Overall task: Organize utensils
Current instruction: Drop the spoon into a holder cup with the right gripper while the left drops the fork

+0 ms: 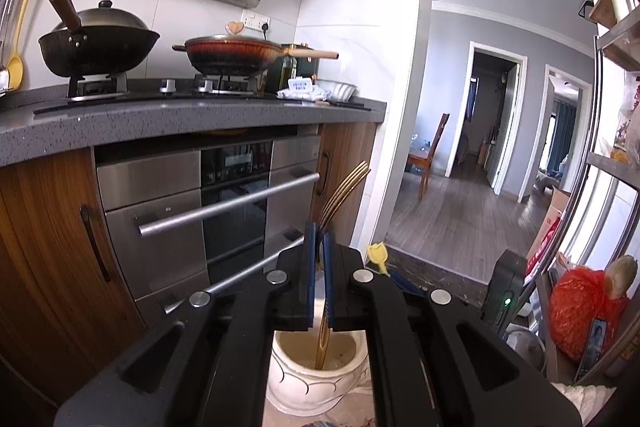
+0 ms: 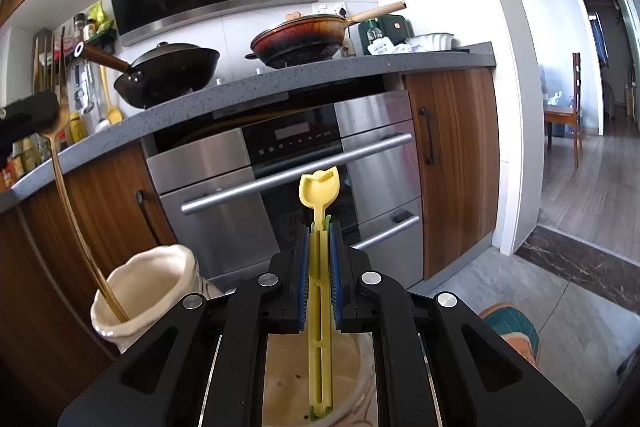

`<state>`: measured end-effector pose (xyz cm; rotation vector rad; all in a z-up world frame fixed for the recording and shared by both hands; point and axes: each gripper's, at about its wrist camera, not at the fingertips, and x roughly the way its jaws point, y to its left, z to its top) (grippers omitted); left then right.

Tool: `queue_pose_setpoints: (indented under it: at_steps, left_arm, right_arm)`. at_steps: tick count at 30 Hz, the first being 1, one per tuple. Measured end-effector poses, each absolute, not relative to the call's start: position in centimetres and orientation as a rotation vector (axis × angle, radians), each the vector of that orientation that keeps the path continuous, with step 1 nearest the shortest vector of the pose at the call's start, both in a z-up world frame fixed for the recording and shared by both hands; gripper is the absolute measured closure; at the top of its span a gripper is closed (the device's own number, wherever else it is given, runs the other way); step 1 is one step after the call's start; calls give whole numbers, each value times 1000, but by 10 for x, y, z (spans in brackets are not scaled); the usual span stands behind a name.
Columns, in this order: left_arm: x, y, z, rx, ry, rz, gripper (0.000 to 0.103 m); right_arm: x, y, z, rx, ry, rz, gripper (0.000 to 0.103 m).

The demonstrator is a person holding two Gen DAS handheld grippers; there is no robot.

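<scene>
Left wrist view: low, close above a cream holder [image 1: 316,375], facing the oven [image 1: 232,211] and the table [image 1: 192,119] edge, doorway at right. Right wrist view: equally low, over a second cream pot [image 2: 316,367], facing the same oven from further left. Shared: oven, both pans, table front edge, the cream holder.

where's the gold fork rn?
The gold fork is clamped in the left gripper, tines up in the left wrist view, with its handle end dipping into the cream ceramic holder below. The right wrist view shows it at far left, in that holder.
</scene>
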<state>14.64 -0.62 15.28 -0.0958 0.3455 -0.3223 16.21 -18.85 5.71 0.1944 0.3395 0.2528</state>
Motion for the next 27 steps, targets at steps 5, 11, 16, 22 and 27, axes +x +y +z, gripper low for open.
queue_pose_setpoints:
  at_steps: [5,11,16,22,27]
  left_arm:
    - [148,-4,134,-96,400,-327,100]
    - [154,-5,114,-97,452,-319,100]
    - [159,-1,107,-103,484,-297,100]
    - [162,4,106,-109,489,-274,100]
    - [162,6,106,-111,494,-261,100]
  right_arm:
    - [142,-195,55,188,358,267,92]
    - [126,-190,51,172,416,297,92]
    - [123,-185,48,149,464,296,92]
    - [120,-186,49,149,458,291,90]
    - [117,-187,52,148,446,296,82]
